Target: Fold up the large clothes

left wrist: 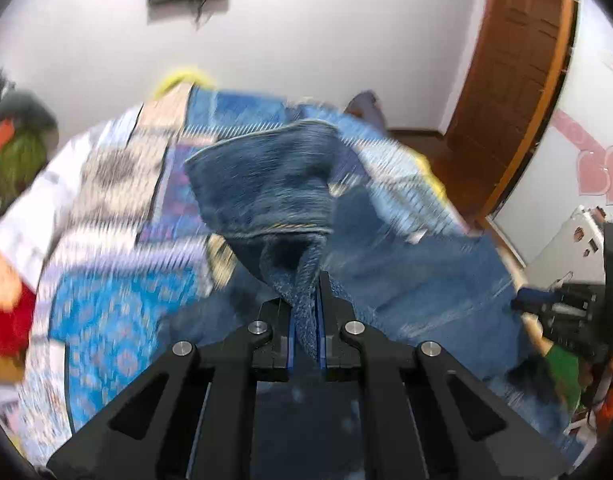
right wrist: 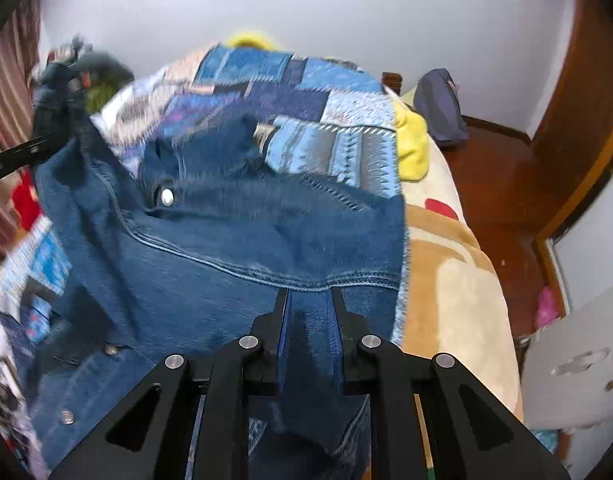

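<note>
1. Left gripper (left wrist: 306, 312) pinches a bunched denim jacket (left wrist: 266, 184) cuff; right gripper (right wrist: 309, 312) clamps its hem, over the patchwork quilt (right wrist: 338, 148) near the bed's right edge.
2. Only the right view shows the snap button (right wrist: 167, 197) and bare floor (right wrist: 502, 184).
3. The left view is badly smeared.

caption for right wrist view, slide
Right gripper shut on denim jacket, lifting it over a patchwork quilt.
</note>
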